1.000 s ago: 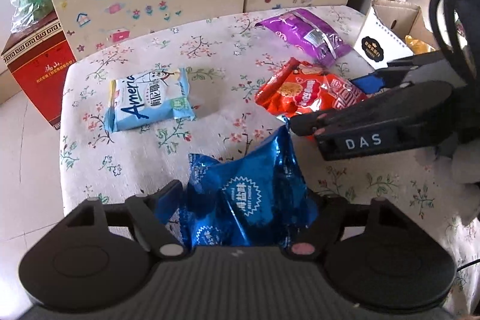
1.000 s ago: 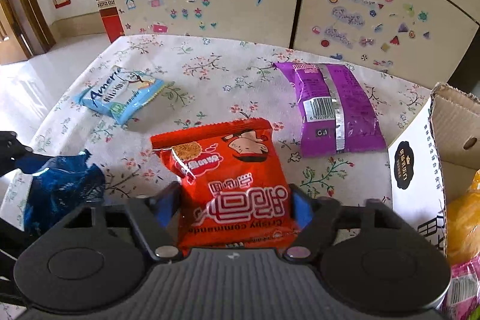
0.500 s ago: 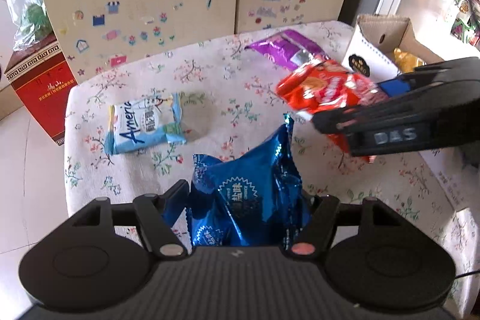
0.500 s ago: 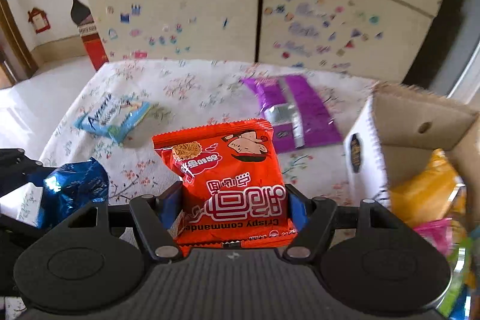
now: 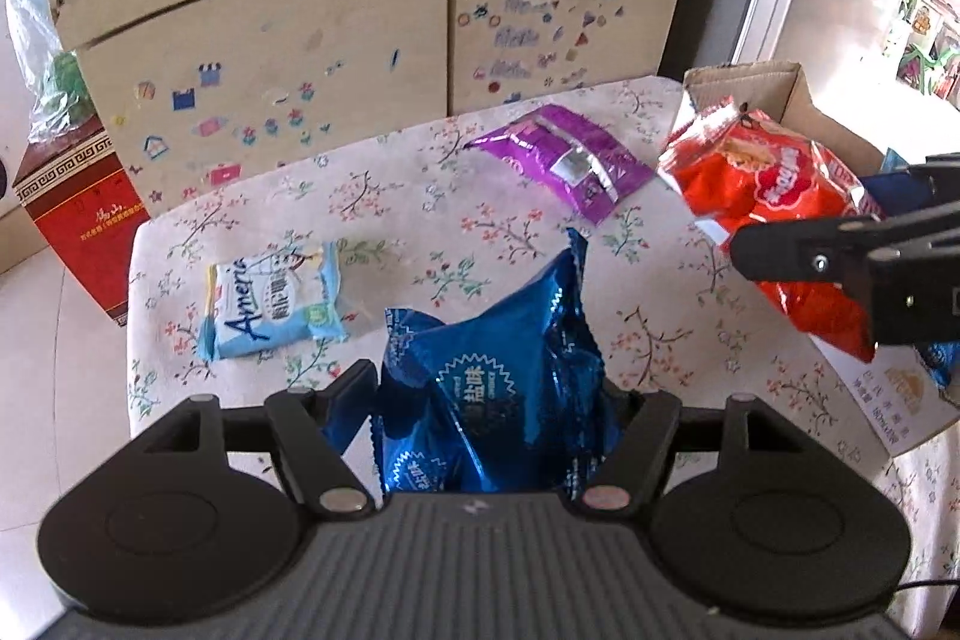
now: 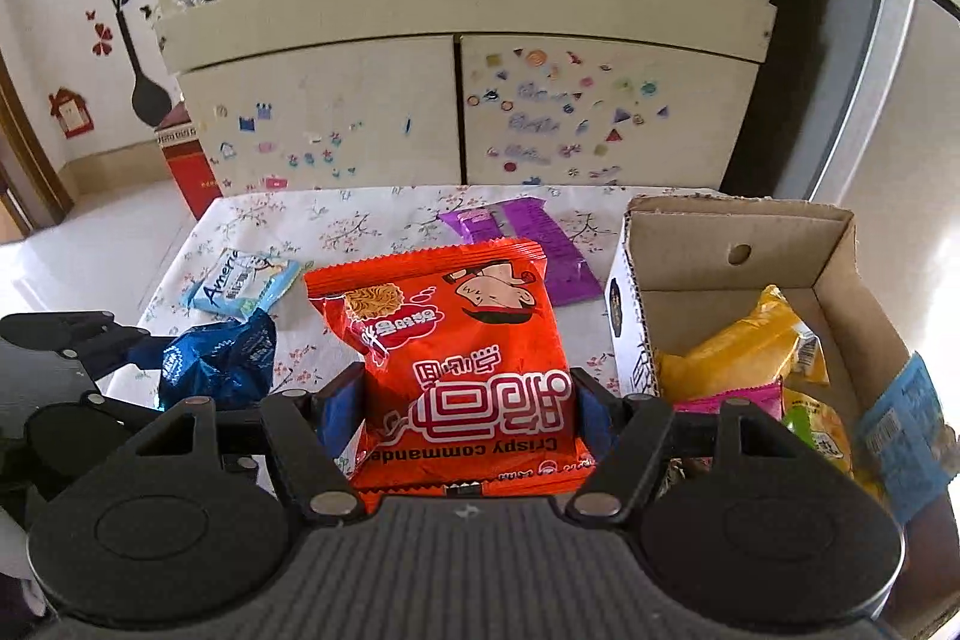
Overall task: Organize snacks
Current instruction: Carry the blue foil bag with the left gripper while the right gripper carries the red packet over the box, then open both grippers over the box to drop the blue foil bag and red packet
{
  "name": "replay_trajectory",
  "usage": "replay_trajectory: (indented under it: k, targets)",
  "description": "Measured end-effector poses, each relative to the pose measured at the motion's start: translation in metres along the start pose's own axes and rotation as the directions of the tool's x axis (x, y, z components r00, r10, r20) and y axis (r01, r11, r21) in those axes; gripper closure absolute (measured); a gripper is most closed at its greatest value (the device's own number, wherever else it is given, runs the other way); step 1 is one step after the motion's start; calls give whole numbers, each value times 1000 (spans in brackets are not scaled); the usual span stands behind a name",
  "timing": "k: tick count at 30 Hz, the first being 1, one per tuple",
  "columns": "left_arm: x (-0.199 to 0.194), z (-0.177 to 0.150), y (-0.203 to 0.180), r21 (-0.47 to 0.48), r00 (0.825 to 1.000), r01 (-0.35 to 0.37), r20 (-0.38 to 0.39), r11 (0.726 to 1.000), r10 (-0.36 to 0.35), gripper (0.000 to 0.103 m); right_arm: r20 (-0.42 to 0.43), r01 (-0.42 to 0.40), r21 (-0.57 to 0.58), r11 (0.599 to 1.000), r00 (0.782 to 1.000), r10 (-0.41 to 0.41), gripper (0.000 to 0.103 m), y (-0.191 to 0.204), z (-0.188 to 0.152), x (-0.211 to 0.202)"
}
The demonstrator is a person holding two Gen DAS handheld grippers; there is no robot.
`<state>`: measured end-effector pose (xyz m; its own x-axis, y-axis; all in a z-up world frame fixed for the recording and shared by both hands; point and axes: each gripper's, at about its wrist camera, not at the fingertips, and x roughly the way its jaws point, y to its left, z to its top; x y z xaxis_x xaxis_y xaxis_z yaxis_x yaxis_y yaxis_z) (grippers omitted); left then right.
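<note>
Blue packet [image 5: 492,388] hides left gripper's [image 5: 489,400] fingers [image 5: 354,388].

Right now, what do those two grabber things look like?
Both are black plastic. Each one, seen from its own camera, has a ribbed grey body at the bottom, two big round black discs either side, and slanted black links with small shiny pivots. The left gripper shows a silver and a pinkish pivot. The right gripper has blue pads on its fingers. No hands or sleeves show clearly.

Both packets have left the table: the red packet [image 6: 456,352] now hangs beside the box [image 6: 744,232], the blue packet [image 5: 498,376] lifted too.
</note>
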<state>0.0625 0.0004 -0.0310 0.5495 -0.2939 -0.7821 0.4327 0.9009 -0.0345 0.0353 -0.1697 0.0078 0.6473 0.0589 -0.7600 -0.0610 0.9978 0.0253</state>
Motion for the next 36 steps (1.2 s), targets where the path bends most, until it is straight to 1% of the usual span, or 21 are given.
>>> replay_trajectory:
  k: [11, 18, 23, 29, 36]
  targets:
    - [3, 13, -23, 6, 999, 18, 28, 1000, -19, 32, 39, 23, 35, 999, 999, -24, 27, -14, -2, -16]
    - [5, 21, -33, -23, 998, 41, 42, 999, -40, 32, 60, 38, 78, 996, 997, -43, 27, -29, -4, -25]
    - [8, 26, -41, -26, 997, 44, 59, 999, -43, 31, 83, 45, 105, 993, 995, -54, 27, -42, -3, -34]
    - [9, 32, -55, -26, 994, 71, 80, 997, -69, 31, 118, 65, 171, 983, 989, -86, 27, -67, -3, -48]
    - [5, 41, -76, -10, 984, 129, 129, 992, -127, 30, 145, 83, 286, 955, 981, -128, 27, -103, -6, -65]
